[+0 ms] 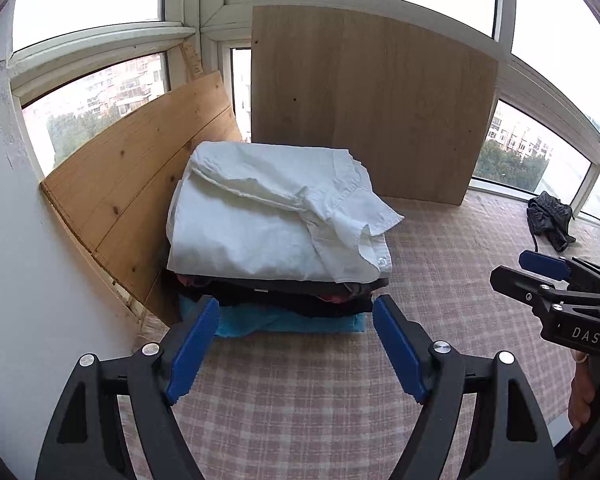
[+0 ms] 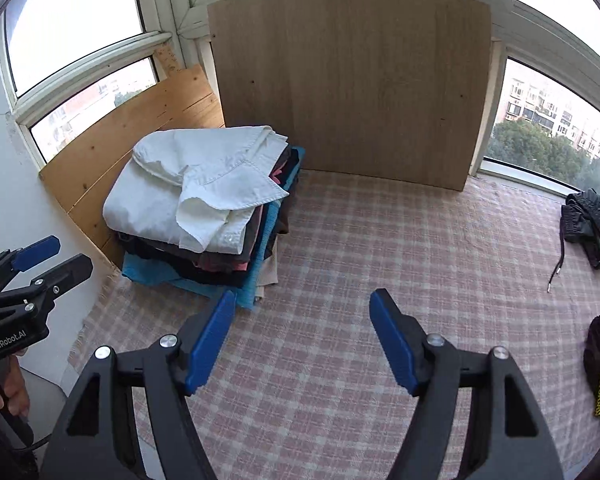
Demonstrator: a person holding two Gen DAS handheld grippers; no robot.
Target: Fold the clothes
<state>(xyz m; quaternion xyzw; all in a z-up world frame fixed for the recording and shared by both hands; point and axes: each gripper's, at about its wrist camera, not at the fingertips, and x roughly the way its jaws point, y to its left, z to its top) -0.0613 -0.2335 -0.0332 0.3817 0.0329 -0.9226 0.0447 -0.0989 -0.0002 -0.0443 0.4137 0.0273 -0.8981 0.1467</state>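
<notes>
Open left tool (image 1: 294, 350) faces stack's (image 1: 276, 236) edge.

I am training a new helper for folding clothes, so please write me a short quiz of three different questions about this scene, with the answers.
1. True or false: the white shirt lies on top of the stack of folded clothes.
2. Which is held in the left tool? A) the white shirt B) a blue cloth C) nothing
3. Fill in: the black garment not yet folded lies near the ____, far from the stack.

Key: 1 true; 2 C, and the right tool is open and empty too; 3 window.
</notes>
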